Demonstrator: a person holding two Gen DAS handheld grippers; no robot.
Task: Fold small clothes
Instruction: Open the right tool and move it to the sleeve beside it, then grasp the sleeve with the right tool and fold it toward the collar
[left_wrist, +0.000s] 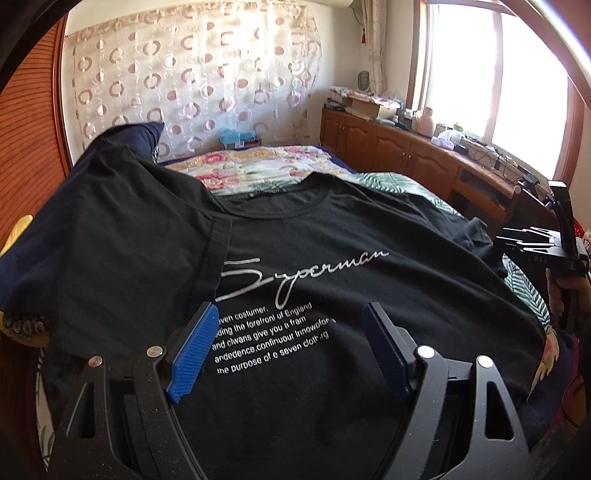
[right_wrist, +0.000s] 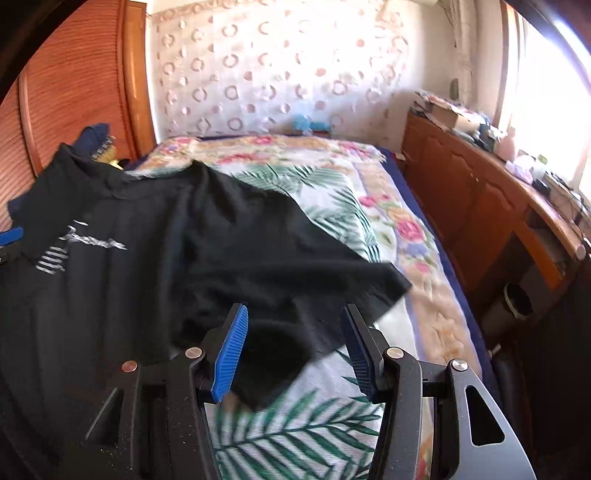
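A black T-shirt (left_wrist: 332, 236) with white "Superman" lettering lies front up on the bed, its neck towards the far wall. My left gripper (left_wrist: 291, 310) hovers open over the printed text, with nothing pinched between its blue pads. In the right wrist view the same T-shirt (right_wrist: 221, 240) spreads to the left, and its right sleeve edge lies loose on the bedspread. My right gripper (right_wrist: 295, 310) stands open around that black edge; the pads do not press on the cloth. A blue fingertip (right_wrist: 11, 234) of the left gripper shows at the left edge.
A floral and palm-leaf bedspread (right_wrist: 369, 206) covers the bed. A dark blue pillow (left_wrist: 136, 136) props the shirt's left shoulder by the wooden wardrobe (left_wrist: 33, 147). A cluttered wooden cabinet (right_wrist: 480, 192) runs along the right under the window. A person's hand (left_wrist: 561, 291) shows at the right.
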